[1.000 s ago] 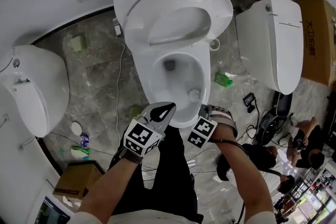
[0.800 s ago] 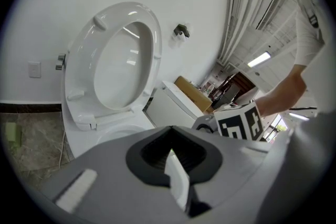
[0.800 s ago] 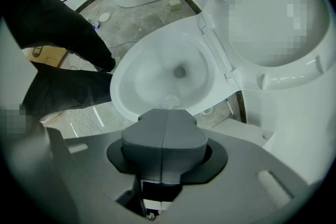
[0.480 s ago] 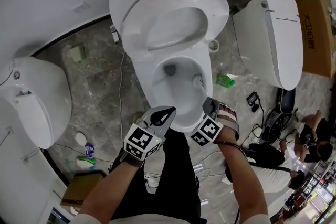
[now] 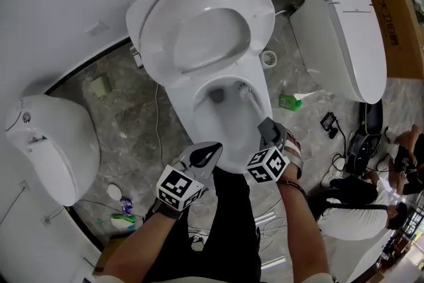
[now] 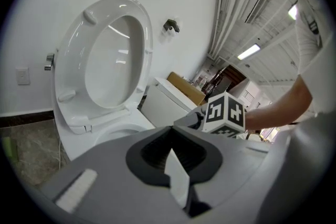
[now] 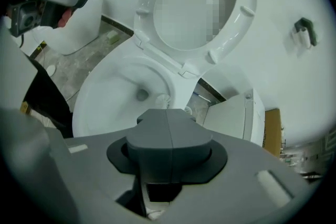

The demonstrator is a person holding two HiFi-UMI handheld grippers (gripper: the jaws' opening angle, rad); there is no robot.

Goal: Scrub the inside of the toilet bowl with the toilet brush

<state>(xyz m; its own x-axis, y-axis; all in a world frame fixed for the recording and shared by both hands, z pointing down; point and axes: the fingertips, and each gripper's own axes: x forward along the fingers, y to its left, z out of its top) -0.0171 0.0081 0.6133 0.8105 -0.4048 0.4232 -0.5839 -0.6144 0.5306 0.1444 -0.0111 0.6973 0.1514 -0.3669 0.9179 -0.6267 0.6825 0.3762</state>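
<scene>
The white toilet bowl (image 5: 184,105) stands mid-floor with its seat and lid (image 5: 199,23) raised against the wall. My right gripper (image 5: 269,130) hangs over the bowl's near right rim, shut on the toilet brush handle. The white brush head (image 5: 246,89) lies against the bowl's far right inner wall, beside the drain hole (image 5: 216,96). From the right gripper view, the fingers (image 7: 157,131) meet at a seam and the brush head (image 7: 161,99) shows beyond them in the bowl (image 7: 105,99). My left gripper (image 5: 207,152) hovers open and empty at the bowl's front rim; in its own view, the left gripper (image 6: 173,152) faces the raised seat (image 6: 105,60).
Other white toilets stand at the left (image 5: 53,142) and the right (image 5: 344,36). A green bottle (image 5: 287,102), a floor drain (image 5: 268,58), cables and a cardboard box (image 5: 397,10) lie on the marble floor. People sit at the far right (image 5: 397,162).
The brush head has slid from the bowl's near right side up to its far right wall. The right gripper followed slightly forward. The left gripper kept its place, still open.
</scene>
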